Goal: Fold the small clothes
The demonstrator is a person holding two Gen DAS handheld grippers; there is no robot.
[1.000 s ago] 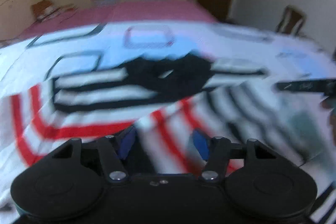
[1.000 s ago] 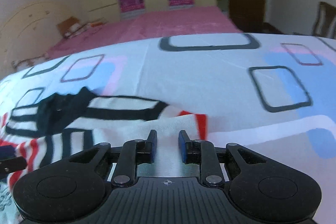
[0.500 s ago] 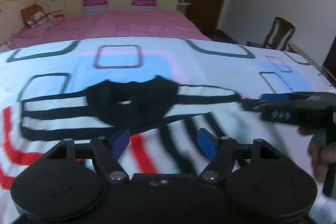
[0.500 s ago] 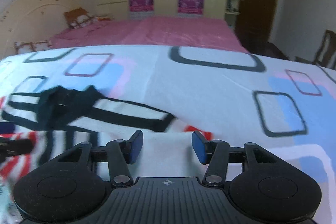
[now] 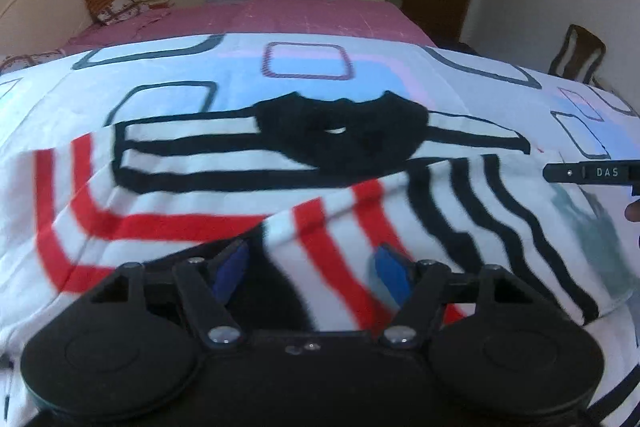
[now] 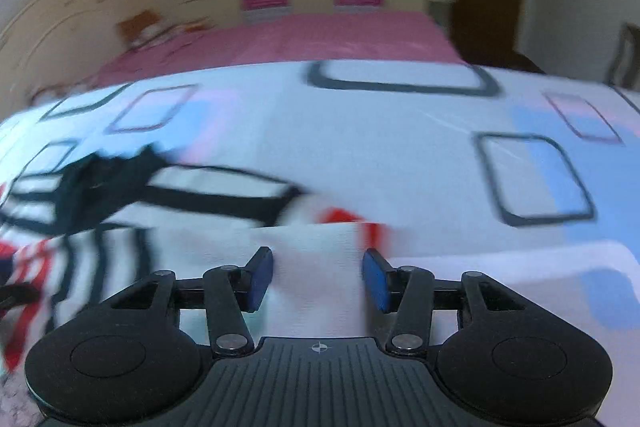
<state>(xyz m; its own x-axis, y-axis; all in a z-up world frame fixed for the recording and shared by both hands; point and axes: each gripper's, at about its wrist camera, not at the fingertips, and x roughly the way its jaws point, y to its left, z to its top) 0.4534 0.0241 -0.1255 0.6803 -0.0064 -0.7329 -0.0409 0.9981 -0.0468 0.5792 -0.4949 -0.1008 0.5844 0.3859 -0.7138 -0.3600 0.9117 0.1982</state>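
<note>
You are looking at one small shirt (image 5: 248,183). It is white with thick black stripes near the top and red stripes lower down. Its black collar (image 5: 340,135) is bunched up in the middle of the top edge, with a tiny white spot showing in it. The shirt lies on the bed sheet (image 5: 308,67). The near part is folded over the rest, so the red and black stripes run slanted there and the cloth looks wavy. In the right wrist view the shirt (image 6: 224,203) is blurry and lies to the left, with a red bit at its right edge.
</note>
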